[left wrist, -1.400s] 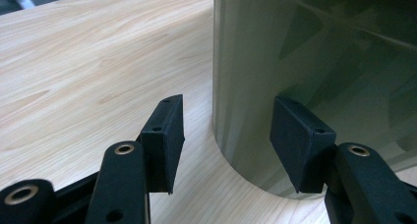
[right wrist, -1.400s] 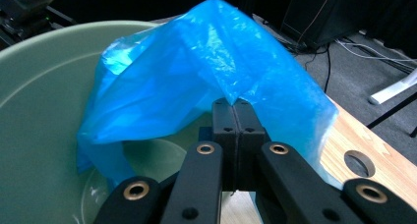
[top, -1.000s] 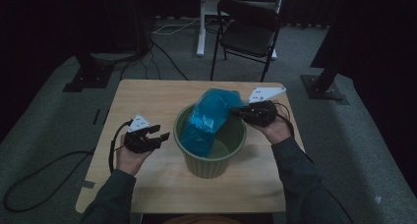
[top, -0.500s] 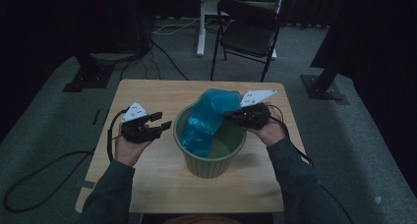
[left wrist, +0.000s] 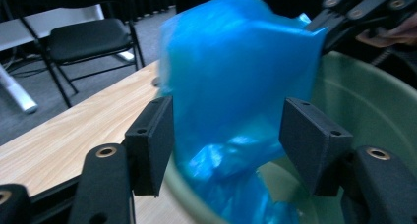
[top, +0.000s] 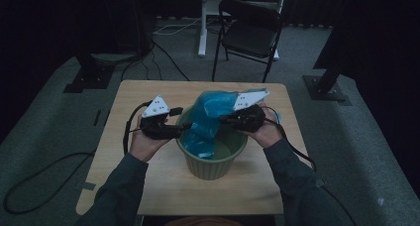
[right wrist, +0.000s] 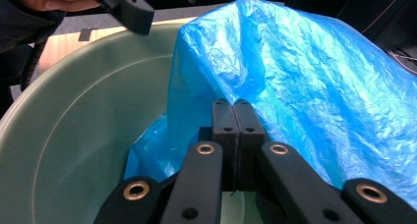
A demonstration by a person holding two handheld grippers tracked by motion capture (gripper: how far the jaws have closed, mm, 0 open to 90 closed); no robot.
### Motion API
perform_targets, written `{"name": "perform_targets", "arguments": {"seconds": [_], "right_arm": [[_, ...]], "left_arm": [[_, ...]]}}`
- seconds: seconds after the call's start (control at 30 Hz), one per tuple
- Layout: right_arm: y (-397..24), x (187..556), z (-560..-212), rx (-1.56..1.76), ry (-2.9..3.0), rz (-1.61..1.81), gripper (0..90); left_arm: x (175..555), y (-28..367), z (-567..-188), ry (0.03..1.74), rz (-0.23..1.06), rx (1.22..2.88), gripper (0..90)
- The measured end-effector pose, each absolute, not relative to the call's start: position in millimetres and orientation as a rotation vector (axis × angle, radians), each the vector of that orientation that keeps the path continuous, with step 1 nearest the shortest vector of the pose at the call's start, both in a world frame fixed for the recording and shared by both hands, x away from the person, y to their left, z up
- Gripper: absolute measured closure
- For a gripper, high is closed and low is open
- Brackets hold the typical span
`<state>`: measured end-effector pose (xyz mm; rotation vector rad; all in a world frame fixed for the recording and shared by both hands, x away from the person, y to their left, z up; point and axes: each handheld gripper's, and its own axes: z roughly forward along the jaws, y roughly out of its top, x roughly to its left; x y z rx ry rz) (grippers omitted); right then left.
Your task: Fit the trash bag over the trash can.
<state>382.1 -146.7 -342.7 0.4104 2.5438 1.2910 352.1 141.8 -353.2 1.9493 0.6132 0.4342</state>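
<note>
**Blue bag held over green bin**

Right hand-held gripper [right wrist: 235, 117] clamped on blue bag [top: 208, 118], centre frame, draped into green bin [top: 213, 162] on worktop [top: 148, 186]; left hand-held gripper [left wrist: 226, 135] at bin's left rim, jaws apart, just widened, bag between, unpinched.

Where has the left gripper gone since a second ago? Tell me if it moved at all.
Yes. In the high view the left gripper has moved from the table's left part toward the green bin, jaws just opening, nothing clamped.

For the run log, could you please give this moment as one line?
right gripper: shut on blue bag | left gripper: open, beside bag | green bin: on table
</note>
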Motion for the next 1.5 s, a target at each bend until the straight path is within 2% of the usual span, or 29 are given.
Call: {"name": "perform_targets", "arguments": {"seconds": [0.27, 0.37, 0.47, 0.5, 0.67, 0.7, 0.73, 0.77, 1.03, 1.17, 1.5], "right_arm": [[-136.1, 381.2, -342.3, 0.386, 2.558, 1.278, 90.0], [-132.3, 380.6, -342.6, 0.367, 2.565, 1.281, 90.0], [-132.6, 379.7, -343.1, 0.364, 2.569, 1.273, 90.0], [-133.3, 378.3, -342.5, 0.352, 2.57, 1.277, 90.0], [-135.6, 376.0, -340.7, 0.344, 2.57, 1.272, 88.9], [-136.4, 375.6, -340.1, 0.348, 2.574, 1.272, 87.3], [-139.0, 374.9, -338.2, 0.35, 2.574, 1.277, 80.5], [-140.8, 374.5, -336.9, 0.349, 2.576, 1.284, 78.7], [-167.0, 375.4, -324.3, 0.421, 2.518, 1.324, 73.0], [-184.7, 390.9, -321.8, 0.564, 2.47, 1.343, 68.6], [-173.1, 410.4, -323.0, 0.636, 2.501, 1.317, 61.7]], "left_arm": [[352.1, 119.0, -347.0, 0.56, 0.444, 1.98, 35.0], [350.2, 106.5, -345.8, 0.544, 0.499, 2.0, 36.6], [351.9, 101.4, -348.0, 0.543, 0.522, 2.029, 54.7], [352.4, 100.5, -348.7, 0.544, 0.517, 2.038, 63.5], [352.7, 97.4, -350.8, 0.526, 0.512, 2.068, 80.1], [352.4, 97.4, -351.3, 0.524, 0.508, 2.074, 80.1], [352.5, 97.6, -351.7, 0.522, 0.493, 2.083, 84.9], [352.5, 97.9, -352.4, 0.519, 0.483, 2.094, 86.2], [348.3, 106.6, -359.6, 0.52, 0.479, 2.098, 86.3], [345.1, 112.6, -361.3, 0.528, 0.473, 2.082, 84.1], [341.3, 116.7, -366.2, 0.538, 0.455, 2.059, 81.5]]}}
